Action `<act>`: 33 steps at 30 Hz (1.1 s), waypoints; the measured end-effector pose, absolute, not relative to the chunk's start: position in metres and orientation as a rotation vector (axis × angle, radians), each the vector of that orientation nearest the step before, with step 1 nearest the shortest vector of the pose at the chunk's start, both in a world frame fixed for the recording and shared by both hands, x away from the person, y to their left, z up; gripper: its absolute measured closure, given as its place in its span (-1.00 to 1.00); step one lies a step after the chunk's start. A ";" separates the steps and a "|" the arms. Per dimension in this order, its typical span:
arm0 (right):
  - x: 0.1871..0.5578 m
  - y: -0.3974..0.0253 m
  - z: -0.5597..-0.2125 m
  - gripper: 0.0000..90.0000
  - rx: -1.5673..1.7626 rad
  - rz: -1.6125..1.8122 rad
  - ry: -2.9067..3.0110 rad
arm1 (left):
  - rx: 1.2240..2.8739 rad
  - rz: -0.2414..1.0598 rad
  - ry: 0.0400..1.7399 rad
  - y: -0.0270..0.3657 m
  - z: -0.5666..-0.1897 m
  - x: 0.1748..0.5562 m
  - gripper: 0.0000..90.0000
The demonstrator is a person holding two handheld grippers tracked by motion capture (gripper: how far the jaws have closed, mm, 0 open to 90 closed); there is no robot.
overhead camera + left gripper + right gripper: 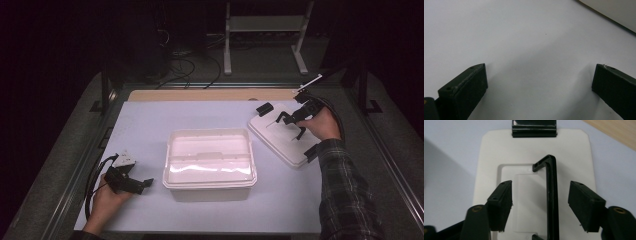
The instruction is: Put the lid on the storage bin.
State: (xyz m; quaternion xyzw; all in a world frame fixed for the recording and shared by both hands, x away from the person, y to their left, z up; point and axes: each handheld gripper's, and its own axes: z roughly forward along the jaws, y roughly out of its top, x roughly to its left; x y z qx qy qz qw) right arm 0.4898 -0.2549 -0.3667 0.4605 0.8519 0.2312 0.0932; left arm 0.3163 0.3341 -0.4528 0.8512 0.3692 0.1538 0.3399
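An open white plastic box (210,165) stands mid-table with nothing in it. Its white lid (275,142) lies flat to the right, with a black clip (264,108) at its far end and another (311,152) at its near end. My right gripper (291,124) hovers over the lid and is open. In the right gripper view the lid's raised black handle (551,195) stands between the jaws of the right gripper (540,187), touching neither. My left gripper (142,184) rests open at the front left, and in its own view the left gripper (540,67) holds nothing.
A pale mat (145,130) covers the table, with a strip of bare wood (200,95) along the far edge. A corner of the box (614,12) shows beyond the left jaws. Metal rails run along both table sides.
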 end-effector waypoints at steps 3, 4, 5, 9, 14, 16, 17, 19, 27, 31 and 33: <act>0.495 -0.256 -0.374 0.00 1.369 0.661 2.543 | 2.216 0.401 0.961 0.334 -0.453 0.316 -1.00; 0.496 -0.256 -0.377 0.05 1.375 0.652 2.549 | 2.215 0.400 0.961 0.334 -0.453 0.316 -1.00; 0.497 -0.256 -0.379 0.09 1.381 0.642 2.556 | 2.216 0.400 0.960 0.334 -0.453 0.316 -1.00; 0.501 -0.260 -0.385 0.27 1.404 0.642 2.562 | 2.216 0.400 0.961 0.334 -0.453 0.316 -1.00; 0.503 -0.263 -0.387 0.46 1.404 0.660 2.572 | 2.216 0.401 0.961 0.334 -0.453 0.316 -1.00; 0.503 -0.263 -0.387 0.54 1.403 0.664 2.578 | 2.216 0.401 0.961 0.334 -0.453 0.316 -1.00; 0.503 -0.263 -0.387 0.60 1.402 0.658 2.576 | 2.216 0.400 0.961 0.334 -0.453 0.316 -1.00; 0.503 -0.263 -0.387 0.70 1.400 0.669 2.580 | 2.216 0.401 0.960 0.334 -0.453 0.316 -1.00; 0.498 -0.256 -0.382 0.83 1.349 0.664 2.609 | 2.216 0.401 0.961 0.334 -0.453 0.316 -1.00; 0.497 -0.254 -0.380 0.87 1.341 0.662 2.624 | 2.216 0.401 0.960 0.334 -0.453 0.316 -1.00; 0.496 -0.253 -0.379 0.87 1.326 0.656 2.633 | 2.216 0.401 0.960 0.334 -0.453 0.316 -1.00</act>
